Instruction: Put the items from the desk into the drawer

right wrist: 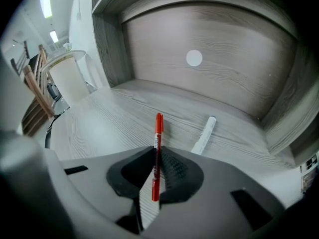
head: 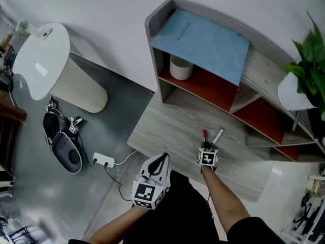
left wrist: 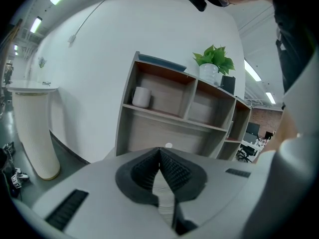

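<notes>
Right gripper view is showing the right tongs (right wrist: 158, 156) clamping a slim red pen (right wrist: 158, 126) between two black, ribbed pads. The pen's long axis is running along the tongs. Its rounded, capped end is pointing forward toward the shelf unit's (right wrist: 209, 29) back panel, and its rear end is sitting down between the pads. The pen appears to be riding just clear of the tabletop (right wrist: 114, 118), though the wide-angle view is making this hard to confirm.

A white, cylindrical pen (right wrist: 204, 135) is lying flat on the tabletop just beside the red pen, on its right. Its far end is slanting slightly rightward.

The tabletop and the shelf unit are both showing a matte grey wood-grain finish. A round white disc (right wrist: 194, 58) is sitting on the back panel.

Head view is placing the right tongs (head: 207, 143) over the tabletop (head: 167, 121), in front of the shelf unit's lower bay, with the red pen (head: 204, 135) pointing away from the person. A flat blue folder (head: 200, 42) is lying on top of the shelf unit (head: 155, 50).

The left tongs (head: 162, 160) are hanging at the near tabletop edge. Left gripper view is showing the left tongs (left wrist: 160, 153) with their tips together and gripping nothing.
</notes>
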`<control>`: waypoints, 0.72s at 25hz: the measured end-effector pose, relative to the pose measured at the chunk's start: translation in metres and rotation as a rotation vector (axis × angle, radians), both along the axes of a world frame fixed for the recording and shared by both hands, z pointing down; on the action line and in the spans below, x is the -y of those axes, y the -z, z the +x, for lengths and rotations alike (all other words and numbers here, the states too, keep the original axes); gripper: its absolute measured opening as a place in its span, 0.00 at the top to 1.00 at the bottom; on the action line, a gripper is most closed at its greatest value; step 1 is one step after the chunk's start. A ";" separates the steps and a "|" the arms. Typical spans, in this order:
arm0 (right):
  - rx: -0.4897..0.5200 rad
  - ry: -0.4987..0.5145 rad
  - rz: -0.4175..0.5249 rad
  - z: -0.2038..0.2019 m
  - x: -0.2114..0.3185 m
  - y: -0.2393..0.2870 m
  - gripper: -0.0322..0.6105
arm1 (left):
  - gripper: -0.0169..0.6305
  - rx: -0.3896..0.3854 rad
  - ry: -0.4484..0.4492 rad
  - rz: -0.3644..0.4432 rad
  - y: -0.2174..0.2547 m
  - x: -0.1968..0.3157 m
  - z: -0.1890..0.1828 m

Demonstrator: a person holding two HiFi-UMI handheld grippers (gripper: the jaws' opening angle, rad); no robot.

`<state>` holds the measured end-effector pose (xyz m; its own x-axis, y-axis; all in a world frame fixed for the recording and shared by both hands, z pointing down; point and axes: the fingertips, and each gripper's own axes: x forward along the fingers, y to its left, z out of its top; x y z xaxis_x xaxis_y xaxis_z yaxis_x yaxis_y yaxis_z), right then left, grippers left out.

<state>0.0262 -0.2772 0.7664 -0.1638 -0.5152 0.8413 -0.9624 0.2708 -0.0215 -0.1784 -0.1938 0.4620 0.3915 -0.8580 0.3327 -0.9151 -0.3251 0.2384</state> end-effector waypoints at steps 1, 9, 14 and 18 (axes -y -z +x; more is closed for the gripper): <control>0.003 0.006 0.005 -0.001 -0.003 0.004 0.87 | 0.95 0.003 -0.001 0.002 0.000 -0.002 -0.001; 0.041 -0.013 0.067 -0.011 -0.031 0.045 0.87 | 0.95 -0.030 -0.007 0.036 0.008 -0.020 -0.005; 0.090 -0.015 0.161 -0.035 -0.044 0.096 0.87 | 0.95 -0.051 -0.023 0.059 0.013 -0.042 -0.012; 0.105 -0.011 0.247 -0.054 -0.058 0.140 0.87 | 0.95 -0.073 -0.036 0.070 0.015 -0.064 -0.018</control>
<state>-0.0276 -0.2189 0.6260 -0.2372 -0.7049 0.6685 -0.9612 0.2702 -0.0561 -0.1966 -0.1296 0.4471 0.4435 -0.8631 0.2417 -0.8836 -0.3757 0.2796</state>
